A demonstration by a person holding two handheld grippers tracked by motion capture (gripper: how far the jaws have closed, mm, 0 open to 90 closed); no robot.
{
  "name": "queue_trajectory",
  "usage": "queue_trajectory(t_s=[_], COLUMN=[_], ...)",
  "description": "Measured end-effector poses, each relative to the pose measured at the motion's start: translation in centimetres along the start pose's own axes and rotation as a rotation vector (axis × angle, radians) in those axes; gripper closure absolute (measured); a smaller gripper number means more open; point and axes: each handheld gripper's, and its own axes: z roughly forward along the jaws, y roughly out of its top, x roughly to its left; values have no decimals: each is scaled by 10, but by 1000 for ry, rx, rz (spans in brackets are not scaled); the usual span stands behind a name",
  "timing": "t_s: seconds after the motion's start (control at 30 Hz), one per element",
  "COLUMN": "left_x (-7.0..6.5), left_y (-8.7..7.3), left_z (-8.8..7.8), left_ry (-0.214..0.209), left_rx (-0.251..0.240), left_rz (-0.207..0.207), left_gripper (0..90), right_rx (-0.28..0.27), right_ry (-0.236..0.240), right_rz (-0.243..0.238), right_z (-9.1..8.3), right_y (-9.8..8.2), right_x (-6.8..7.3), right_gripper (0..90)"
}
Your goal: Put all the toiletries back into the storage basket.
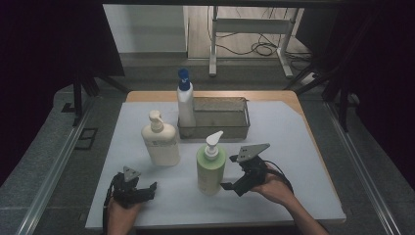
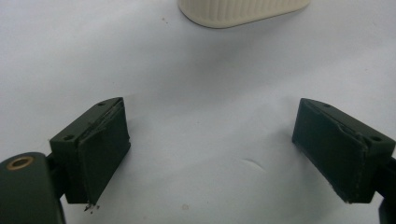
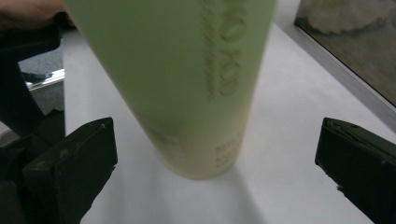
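A pale green pump bottle [image 1: 211, 169] stands upright on the white mat [image 1: 288, 147]. My right gripper [image 1: 229, 172] is just to its right, open. In the right gripper view the green bottle [image 3: 187, 84] fills the gap between the spread jaws of the right gripper [image 3: 217, 126], and neither pad touches it. My left gripper [image 1: 146, 191] rests low at the mat's front left, open and empty. Ahead of the left gripper [image 2: 210, 114] is the base of a cream pump bottle [image 2: 243, 11]. That cream bottle [image 1: 160, 139] stands left of the green one.
A metal mesh basket [image 1: 220, 118] sits at the back middle of the mat. A white bottle with a blue cap [image 1: 185, 100] stands at its left end; whether inside or beside it I cannot tell. Metal rails [image 1: 54, 166] run along both table sides.
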Motion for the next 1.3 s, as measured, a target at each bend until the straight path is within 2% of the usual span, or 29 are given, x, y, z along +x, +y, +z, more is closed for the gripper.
queue_trajectory(t_s=[0.2, 0.33, 0.8, 1.3], left_x=[0, 0, 0, 0], left_y=[0, 0, 0, 0], left_z=[0, 0, 0, 0], left_ry=[0, 0, 0, 0], left_rx=[0, 1, 1, 1], left_rz=[0, 0, 0, 0], left_gripper=[105, 105, 105, 105], right_rx=[-9, -29, -59, -77], right_ry=[6, 12, 6, -12], right_rz=[-21, 0, -6, -30], right_z=[3, 5, 17, 22], right_y=[11, 17, 35, 41], right_x=[7, 9, 15, 17], right_gripper=[0, 0, 3, 105])
